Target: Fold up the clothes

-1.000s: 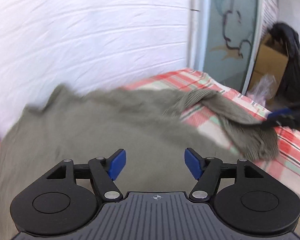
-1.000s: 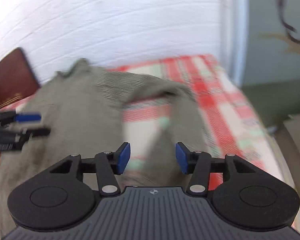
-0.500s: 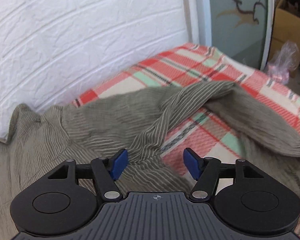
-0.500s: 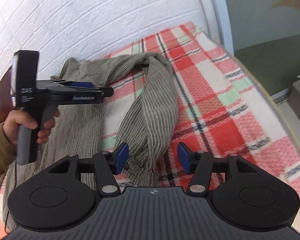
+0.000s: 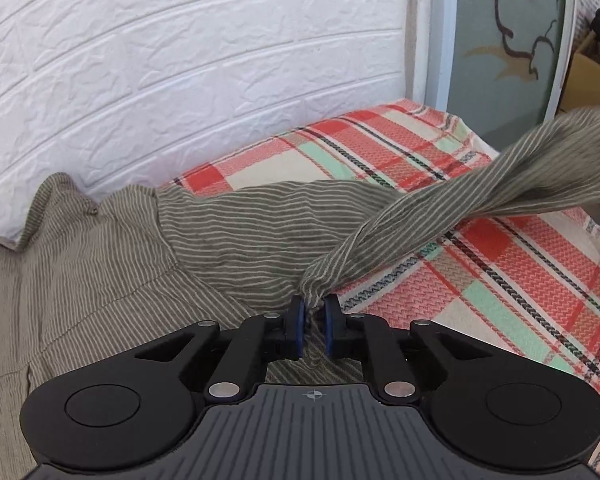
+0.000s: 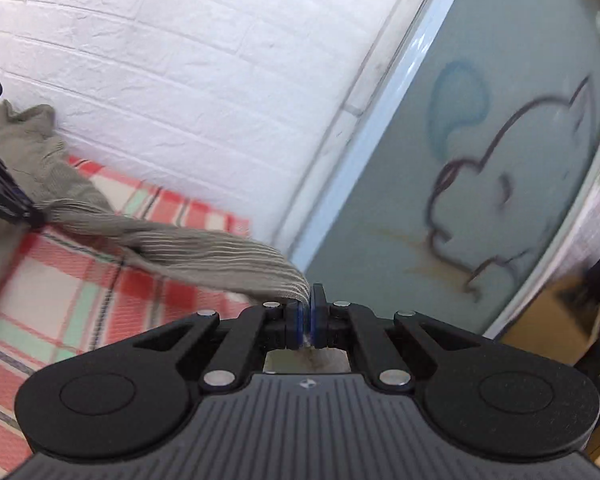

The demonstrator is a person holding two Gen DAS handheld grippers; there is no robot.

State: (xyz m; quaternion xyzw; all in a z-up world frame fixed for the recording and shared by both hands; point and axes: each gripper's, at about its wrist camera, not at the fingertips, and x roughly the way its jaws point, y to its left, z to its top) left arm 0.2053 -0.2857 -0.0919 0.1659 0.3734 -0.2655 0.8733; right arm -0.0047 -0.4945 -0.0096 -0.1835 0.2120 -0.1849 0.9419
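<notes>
My left tongs [image 5: 311,312] have just closed, clamped on the shirt [image 5: 100,264] where its sleeve [image 5: 460,208] begins. My right tongs [image 6: 307,312] have just closed on the sleeve's end, lifting it off the plaid bed [image 5: 500,280].

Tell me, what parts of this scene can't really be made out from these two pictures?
- Left wrist view: the striped shirt runs under the left gripper and off the left edge, so its lower part is hidden.
- Left wrist view: the sleeve blurs and leaves the frame on the right.
- Right wrist view: the right gripper hides the sleeve end; the checked cloth and door drawing are blurred.
</notes>
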